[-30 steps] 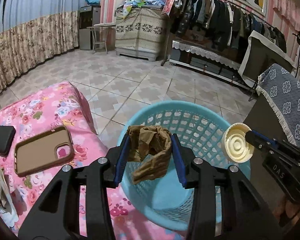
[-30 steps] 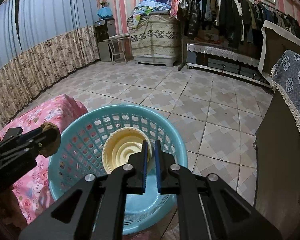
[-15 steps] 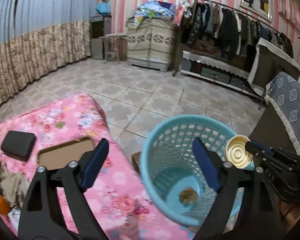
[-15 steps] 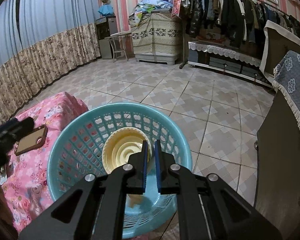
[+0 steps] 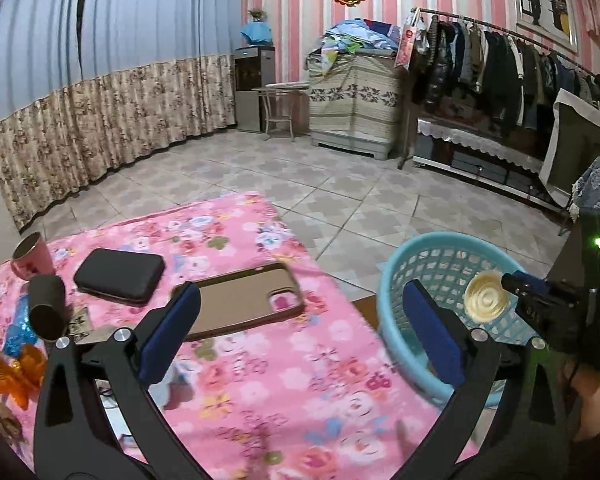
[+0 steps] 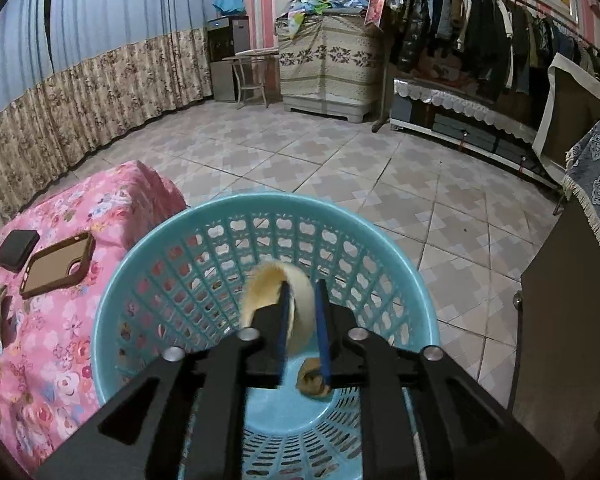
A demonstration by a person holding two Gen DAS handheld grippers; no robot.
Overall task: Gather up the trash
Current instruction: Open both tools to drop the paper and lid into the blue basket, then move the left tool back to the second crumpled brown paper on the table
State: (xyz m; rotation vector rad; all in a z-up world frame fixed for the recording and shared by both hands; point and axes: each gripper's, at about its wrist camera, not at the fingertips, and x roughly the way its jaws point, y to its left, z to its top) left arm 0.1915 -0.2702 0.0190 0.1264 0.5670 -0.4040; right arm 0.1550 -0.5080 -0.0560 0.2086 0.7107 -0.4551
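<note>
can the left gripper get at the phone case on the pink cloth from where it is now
Probably yes: the left gripper is open with nothing between its jaws, and the phone case lies flat just ahead on the pink cloth, uncovered.

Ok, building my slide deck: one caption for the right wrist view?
Right gripper opening over the blue basket, releasing a cream lid; crumpled brown paper lies inside.

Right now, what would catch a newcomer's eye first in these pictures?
Probably the turquoise basket beside the pink flowered cloth, with the right gripper opening above it around a cream lid and a brown scrap already at the bottom. Next, the left gripper, wide open and empty, over the cloth near a brown phone case.
</note>
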